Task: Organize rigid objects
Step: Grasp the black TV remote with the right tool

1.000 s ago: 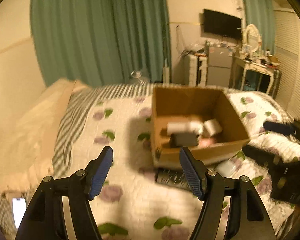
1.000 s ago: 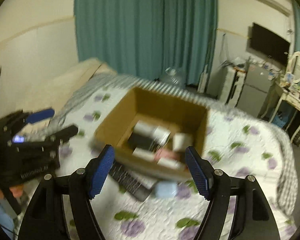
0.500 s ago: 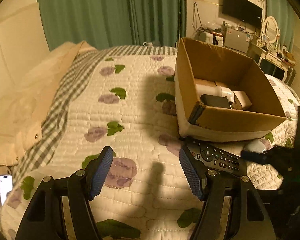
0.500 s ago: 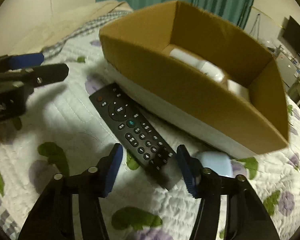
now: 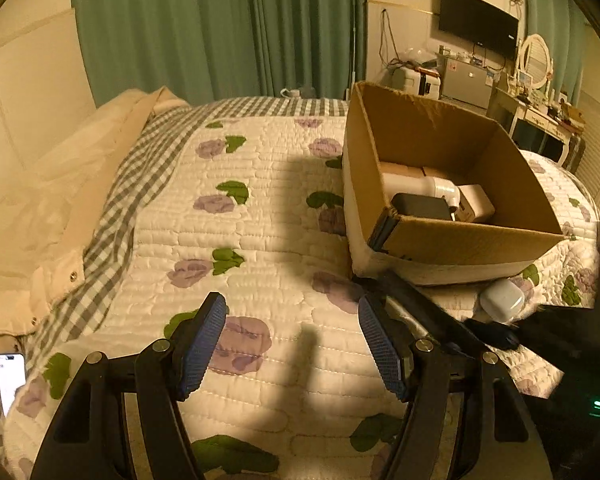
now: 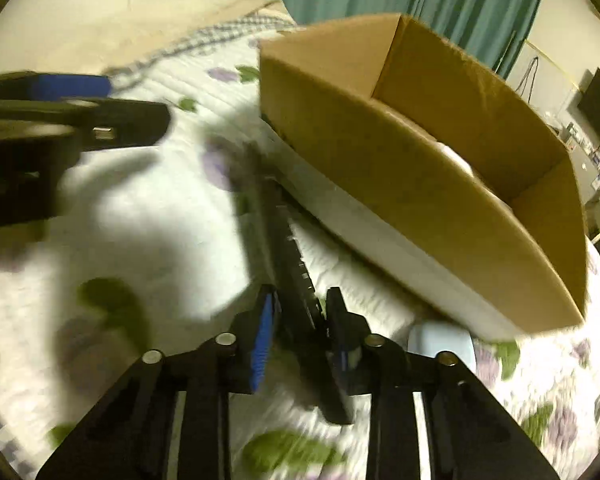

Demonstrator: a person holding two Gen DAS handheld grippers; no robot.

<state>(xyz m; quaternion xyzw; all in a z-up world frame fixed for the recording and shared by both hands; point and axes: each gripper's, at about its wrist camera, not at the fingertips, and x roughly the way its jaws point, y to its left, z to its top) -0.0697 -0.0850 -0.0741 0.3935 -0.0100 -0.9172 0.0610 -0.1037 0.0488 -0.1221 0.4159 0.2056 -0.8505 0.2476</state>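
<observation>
My right gripper [image 6: 300, 332] is shut on a black remote control [image 6: 284, 240], tilted on its edge just above the quilt, beside the near wall of the cardboard box [image 6: 400, 168]. The remote also shows in the left wrist view [image 5: 424, 308] in front of the box [image 5: 460, 244]. The box holds a white bottle [image 5: 420, 188], a black device [image 5: 420, 206] and a white block [image 5: 476, 202]. A pale blue earbud case [image 5: 502, 302] lies by the box's front; it also shows in the right wrist view [image 6: 440, 340]. My left gripper [image 5: 292, 344] is open and empty above the quilt.
The floral quilt [image 5: 240, 240] covers the bed, with a cream jacket [image 5: 40, 220] along the left. A phone [image 5: 10, 376] lies at the bed's left edge. Green curtains, a TV and a dresser stand beyond the bed.
My right gripper has shut on the remote and turned it up off the quilt. The left gripper has barely moved and stays open.
</observation>
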